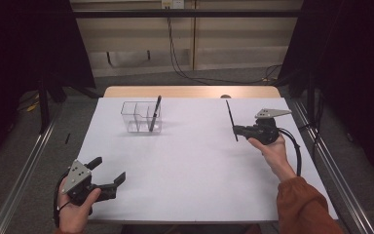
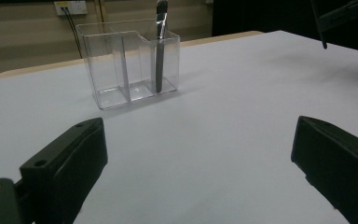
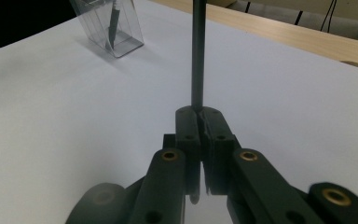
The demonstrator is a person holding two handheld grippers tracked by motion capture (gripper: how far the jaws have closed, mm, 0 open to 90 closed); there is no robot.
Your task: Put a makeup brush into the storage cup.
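A clear plastic organiser (image 1: 141, 117) with several compartments stands on the white table (image 1: 190, 165), toward the back left. A dark pen (image 1: 154, 113) leans upright in its right compartment, also seen in the left gripper view as the pen (image 2: 160, 46) inside the organiser (image 2: 128, 65). My right gripper (image 1: 237, 130) is at the right side of the table, shut on a second thin dark pen (image 1: 231, 119) that sticks up from the closed jaws; in the right gripper view that pen (image 3: 197, 56) rises from the right gripper (image 3: 199, 116). My left gripper (image 1: 108, 171) rests open near the front left edge.
Beyond the white surface the table's wooden back edge (image 1: 190, 91) shows. Cables (image 1: 185, 68) hang down the rear wall. Metal rails (image 1: 24, 165) run along both sides of the table. The organiser (image 3: 108, 25) sits far off in the right gripper view.
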